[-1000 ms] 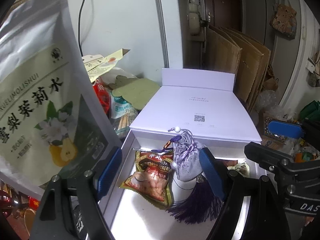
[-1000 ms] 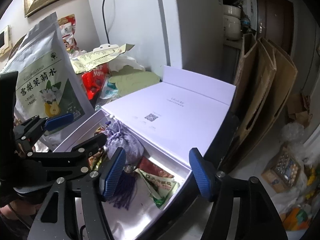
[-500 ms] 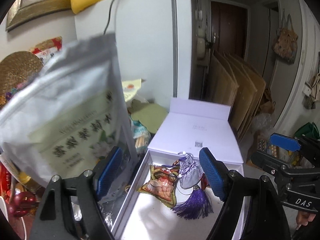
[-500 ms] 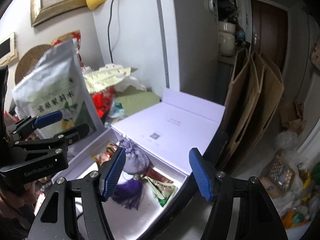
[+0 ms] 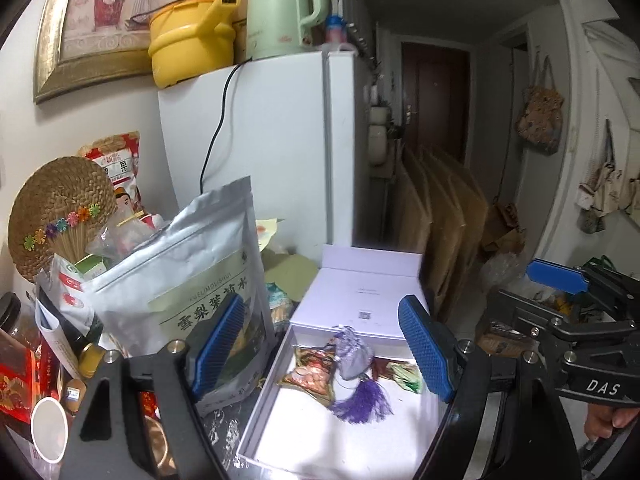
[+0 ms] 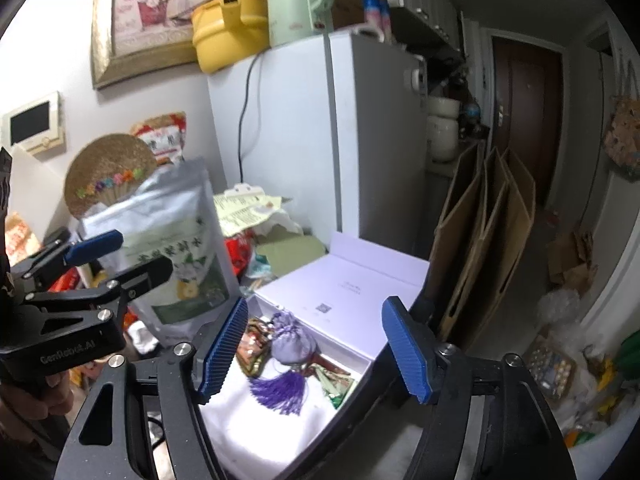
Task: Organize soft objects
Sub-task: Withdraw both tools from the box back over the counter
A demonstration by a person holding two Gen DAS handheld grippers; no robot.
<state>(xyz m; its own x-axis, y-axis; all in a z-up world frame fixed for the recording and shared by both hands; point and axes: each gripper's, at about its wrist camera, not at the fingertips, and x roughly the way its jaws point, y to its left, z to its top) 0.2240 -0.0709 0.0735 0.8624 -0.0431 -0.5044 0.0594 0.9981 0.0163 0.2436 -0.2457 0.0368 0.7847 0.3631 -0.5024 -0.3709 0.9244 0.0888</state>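
Lilac sachet [image 5: 352,354] in white box [image 5: 264,396] | both jaws spread, empty | wall panel [image 6: 34,124] only right view

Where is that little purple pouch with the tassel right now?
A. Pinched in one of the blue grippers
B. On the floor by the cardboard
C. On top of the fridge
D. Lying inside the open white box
D: the purple pouch lies inside the white box, beside a snack packet, with neither gripper touching it.

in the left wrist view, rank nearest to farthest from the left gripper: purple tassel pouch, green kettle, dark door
1. purple tassel pouch: in the open white box, just below and ahead of the left gripper, whose jaws are open.
2. green kettle: on top of the fridge, upper left.
3. dark door: end of the hallway, upper right.
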